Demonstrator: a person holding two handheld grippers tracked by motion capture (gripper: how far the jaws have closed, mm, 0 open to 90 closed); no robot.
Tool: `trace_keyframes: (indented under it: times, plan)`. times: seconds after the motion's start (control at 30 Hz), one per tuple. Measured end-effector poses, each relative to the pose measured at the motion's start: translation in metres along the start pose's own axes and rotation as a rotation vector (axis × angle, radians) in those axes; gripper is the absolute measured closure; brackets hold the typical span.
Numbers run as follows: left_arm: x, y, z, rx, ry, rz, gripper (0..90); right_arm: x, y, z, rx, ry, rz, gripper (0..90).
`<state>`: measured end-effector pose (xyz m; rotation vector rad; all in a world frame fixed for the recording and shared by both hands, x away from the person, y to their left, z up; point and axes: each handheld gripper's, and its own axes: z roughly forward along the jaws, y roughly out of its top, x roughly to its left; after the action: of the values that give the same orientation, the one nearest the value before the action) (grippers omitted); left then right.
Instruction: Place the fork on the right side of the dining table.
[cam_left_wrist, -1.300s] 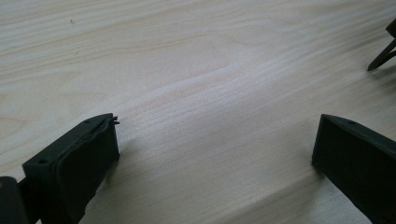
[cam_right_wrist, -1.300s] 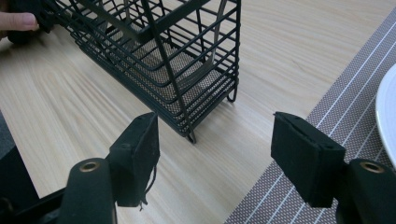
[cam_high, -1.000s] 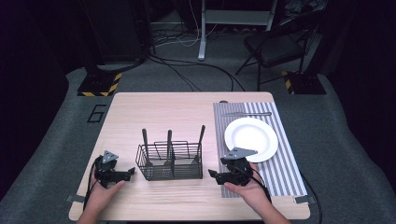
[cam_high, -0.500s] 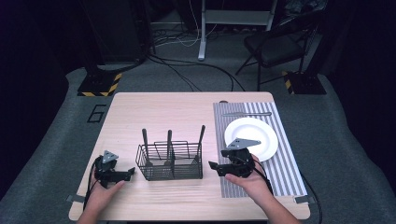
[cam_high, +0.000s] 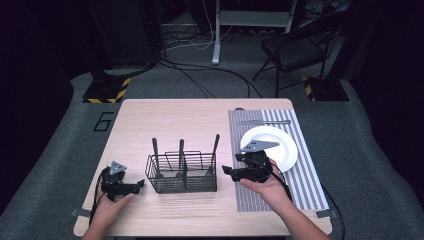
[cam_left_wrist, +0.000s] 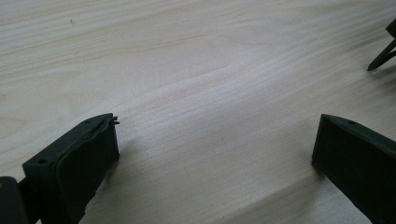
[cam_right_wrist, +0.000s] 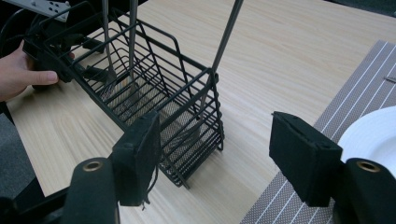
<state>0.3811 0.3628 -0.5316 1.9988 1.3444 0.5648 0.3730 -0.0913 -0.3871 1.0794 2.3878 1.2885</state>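
A black wire basket (cam_high: 182, 174) stands on the wooden table (cam_high: 190, 120) with three utensils upright in it, one handle (cam_high: 215, 145) at its right end. My right gripper (cam_high: 227, 171) hovers just right of the basket, pointing at it. In the right gripper view its jaws (cam_right_wrist: 215, 158) stand open with nothing between them, and the basket (cam_right_wrist: 154, 93) and the leaning handle (cam_right_wrist: 224, 46) lie just ahead. My left gripper (cam_high: 138, 184) rests low at the basket's left; its jaws (cam_left_wrist: 215, 149) are open over bare wood.
A white plate (cam_high: 280, 150) sits on a grey striped placemat (cam_high: 305, 185) on the table's right side. A thin utensil (cam_high: 264, 121) lies across the mat's far end. The basket's foot (cam_left_wrist: 380, 58) shows at the edge of the left gripper view.
My right gripper has risen a little beside the basket's right end, its jaws equally wide. The left gripper and the basket have stayed put.
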Motion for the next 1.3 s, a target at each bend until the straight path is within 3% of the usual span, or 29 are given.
trace_keyframes:
  times: [0.37,1.0,1.3]
  plan:
    - [0.000,0.000,0.000,0.000,0.000,0.000,0.1,-0.004,0.023,0.008,-0.004,-0.016,-0.007,33.7]
    - [0.000,0.000,0.000,0.000,-0.001,0.000,0.2,-0.012,0.038,0.030,-0.001,-0.042,-0.003,39.4]
    - [0.000,0.000,0.000,0.000,-0.001,0.000,0.2,-0.014,0.047,0.035,-0.016,-0.036,0.023,40.3]
